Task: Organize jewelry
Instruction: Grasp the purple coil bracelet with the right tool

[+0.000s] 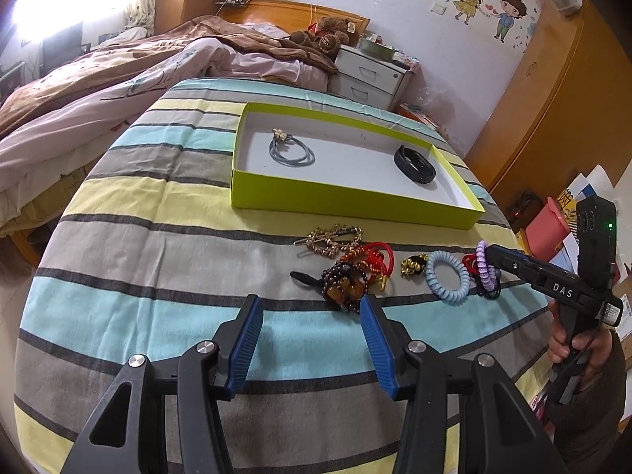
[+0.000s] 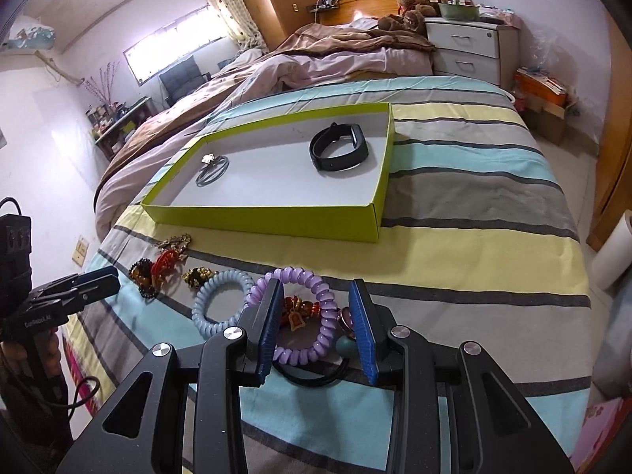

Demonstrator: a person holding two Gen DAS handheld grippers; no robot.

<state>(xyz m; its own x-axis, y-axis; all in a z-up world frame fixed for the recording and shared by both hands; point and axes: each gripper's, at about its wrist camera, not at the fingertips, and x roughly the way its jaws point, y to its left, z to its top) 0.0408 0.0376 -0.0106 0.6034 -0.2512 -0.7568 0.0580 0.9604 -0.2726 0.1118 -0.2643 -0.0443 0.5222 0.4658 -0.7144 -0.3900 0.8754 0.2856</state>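
Observation:
A lime-green box (image 1: 347,202) (image 2: 256,222) lies on the striped cloth; inside are grey hair ties (image 1: 290,151) (image 2: 213,170) and a black wristband (image 1: 414,164) (image 2: 339,150). In front of it sits a row of loose jewelry. My left gripper (image 1: 310,310) (image 2: 103,281) is open, with a dark bead bracelet (image 1: 347,284) just beyond its right fingertip. Beside that lie a red cord bracelet (image 1: 375,260) and a blue coil tie (image 1: 448,276) (image 2: 221,304). My right gripper (image 2: 316,298) (image 1: 493,253) hangs open over a purple coil tie (image 2: 294,318) (image 1: 484,266), whose right half lies between the fingers.
A gold chain clip (image 1: 331,239) lies nearest the box. A red-gold charm (image 2: 300,310) and a black hair tie (image 2: 316,379) sit under the right gripper. An unmade bed (image 1: 118,79) and white drawers (image 1: 369,75) stand behind. The cloth's edge drops off at right (image 2: 584,276).

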